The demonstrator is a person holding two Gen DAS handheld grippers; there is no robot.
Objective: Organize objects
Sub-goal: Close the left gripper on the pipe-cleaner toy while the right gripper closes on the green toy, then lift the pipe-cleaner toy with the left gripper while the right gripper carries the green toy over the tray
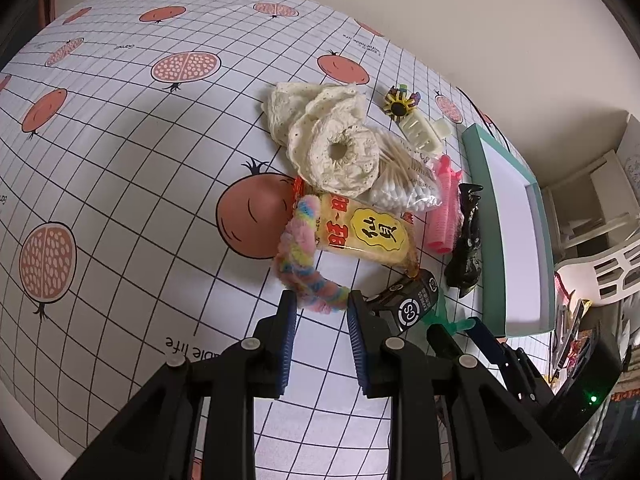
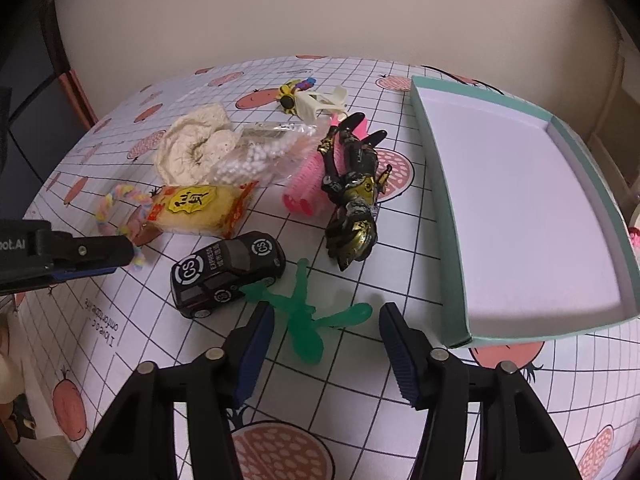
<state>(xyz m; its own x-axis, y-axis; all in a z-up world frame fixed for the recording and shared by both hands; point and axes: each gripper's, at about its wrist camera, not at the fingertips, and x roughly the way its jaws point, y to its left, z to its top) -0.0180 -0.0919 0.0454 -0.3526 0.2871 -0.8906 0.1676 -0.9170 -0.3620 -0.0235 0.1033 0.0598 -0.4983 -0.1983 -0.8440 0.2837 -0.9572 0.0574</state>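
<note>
A pastel fuzzy loop (image 1: 300,256) lies against a yellow snack packet (image 1: 364,232). My left gripper (image 1: 322,304) is open, its fingertips on either side of the loop's near end. In the right wrist view that gripper (image 2: 130,258) comes in from the left at the loop (image 2: 116,200). My right gripper (image 2: 326,312) is open, straddling a green plastic toy (image 2: 304,312) that lies flat on the cloth. A black toy car (image 2: 228,272) is just left of the toy. A black-and-gold figure (image 2: 352,192) lies beyond. A teal tray (image 2: 436,200) with a white floor stands to the right.
Behind are a pink hair roller (image 2: 304,184), a cotton swab bag (image 2: 260,156), a cream lace scrunchie (image 2: 192,148), a white claw clip (image 2: 320,102) and a yellow-black clip (image 2: 288,98). A wall backs the table. A white chair (image 1: 600,264) stands off its right edge.
</note>
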